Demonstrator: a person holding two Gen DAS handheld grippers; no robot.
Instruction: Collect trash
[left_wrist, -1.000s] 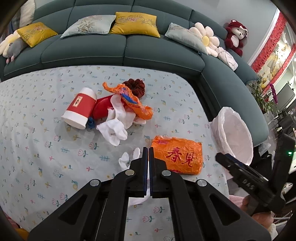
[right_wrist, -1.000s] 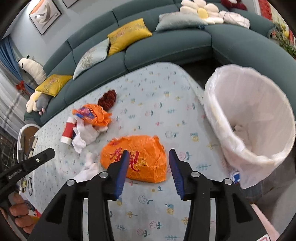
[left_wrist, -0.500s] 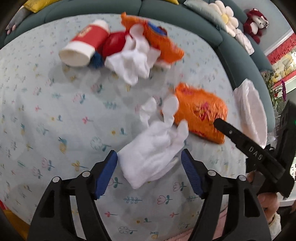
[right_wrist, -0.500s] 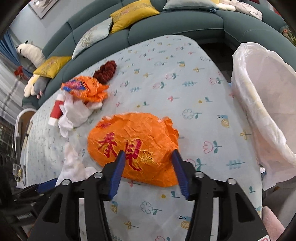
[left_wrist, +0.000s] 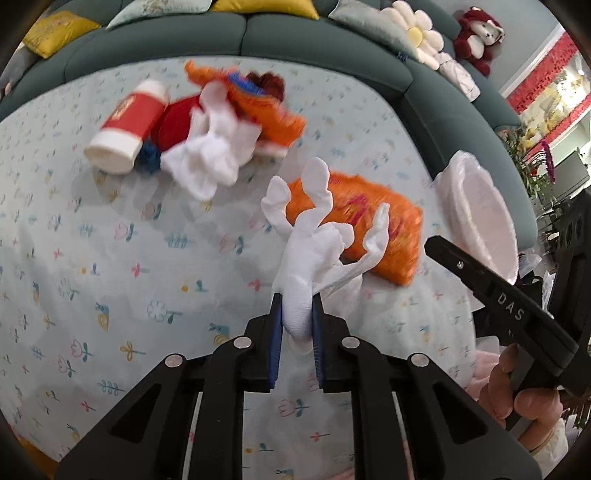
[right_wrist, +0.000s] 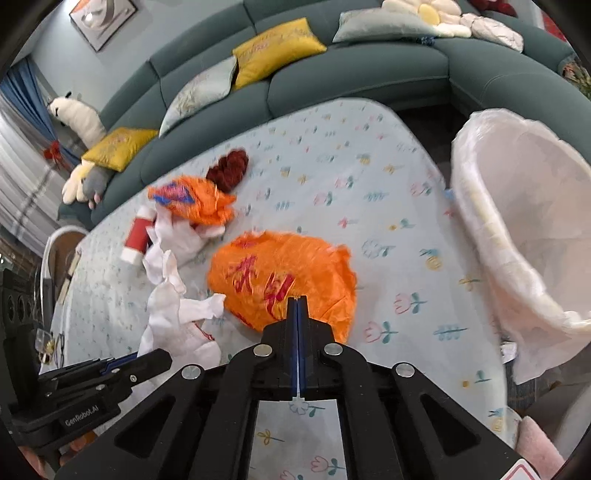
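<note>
A second ago both tools were free; now the left tool (left_wrist: 297, 321) is closing on the white glove (left_wrist: 314, 240), and the right tool (right_wrist: 297, 306) pinches the orange bag (right_wrist: 284, 277) beside it (bin (right_wrist: 517, 221) nearby, unloading next)

I'm working in a home living room. A curved teal sofa (right_wrist: 351, 70) wraps the far side from 10 to 2 o'clock, with yellow cushions (right_wrist: 277, 48), plush toys (left_wrist: 478, 37) and a framed picture (right_wrist: 99, 22) at 11 o'clock. Floral tablecloth (right_wrist: 332, 155) underneath.
</note>
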